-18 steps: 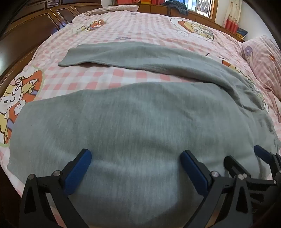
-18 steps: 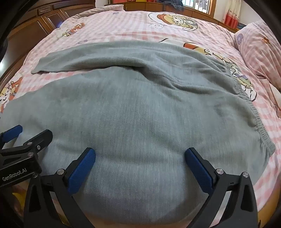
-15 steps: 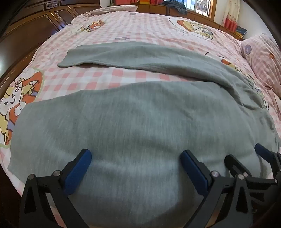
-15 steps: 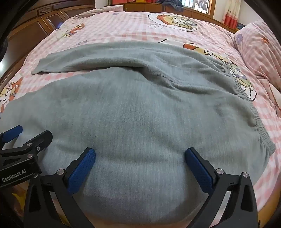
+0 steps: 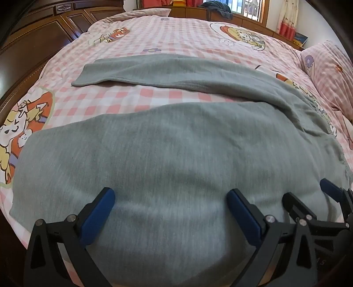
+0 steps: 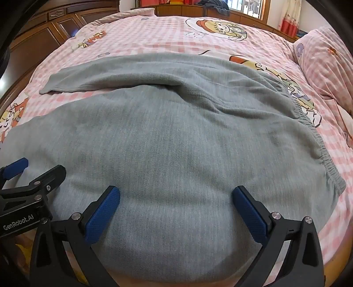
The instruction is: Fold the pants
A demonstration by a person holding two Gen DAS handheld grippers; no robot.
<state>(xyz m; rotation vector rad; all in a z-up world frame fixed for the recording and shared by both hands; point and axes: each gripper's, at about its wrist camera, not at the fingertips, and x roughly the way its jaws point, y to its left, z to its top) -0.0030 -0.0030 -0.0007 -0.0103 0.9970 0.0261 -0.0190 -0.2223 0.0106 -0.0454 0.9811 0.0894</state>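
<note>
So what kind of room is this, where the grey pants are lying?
Most likely a bedroom. The grey pants are spread on a big bed with a pink checked cartoon sheet, a matching pillow lies at the right, and dark wooden cabinets and a window stand behind it.

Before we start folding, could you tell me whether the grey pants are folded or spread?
Spread: the grey pants lie flat, legs apart.

The grey pants [image 5: 176,154] run off the bottom edge in both views, their near hem hidden behind gripper frames.
</note>
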